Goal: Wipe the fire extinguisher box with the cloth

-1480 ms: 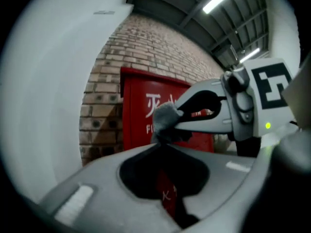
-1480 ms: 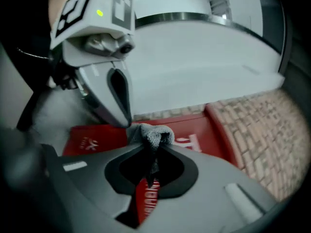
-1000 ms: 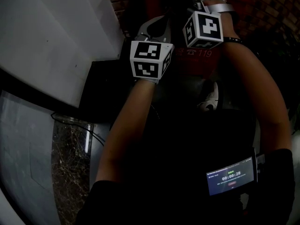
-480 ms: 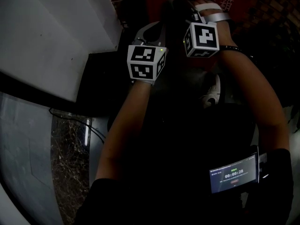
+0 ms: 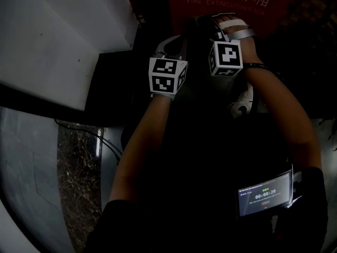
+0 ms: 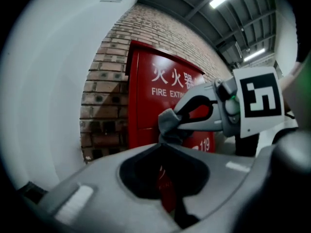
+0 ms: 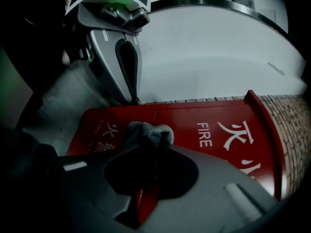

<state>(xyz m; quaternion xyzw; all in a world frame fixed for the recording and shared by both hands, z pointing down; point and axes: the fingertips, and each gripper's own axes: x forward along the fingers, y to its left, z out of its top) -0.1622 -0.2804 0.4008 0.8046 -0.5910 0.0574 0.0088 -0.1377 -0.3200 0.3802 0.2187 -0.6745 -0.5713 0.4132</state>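
Starting at the left, a white wall (image 5: 58, 41) filled that side of the dim head view, with a strip of brick wall (image 6: 104, 96) between it and the box. Left gripper (image 6: 162, 144) was raised beside the right one. Its jaws were closed tip to tip with nothing between them, and it pointed toward the lower part of the red door. Right gripper (image 7: 150, 144) was just beside it, jaws clamped on a bunched grey cloth (image 7: 147, 130). The wad stuck out past the tips in front of the door's face. Contact between cloth and door could not be made out. The fire extinguisher box (image 5: 231, 4) stood against the brick directly ahead of both tools, red with white lettering, door closed. At far right, a small lit screen (image 5: 265, 194) sat on the person's right forearm.
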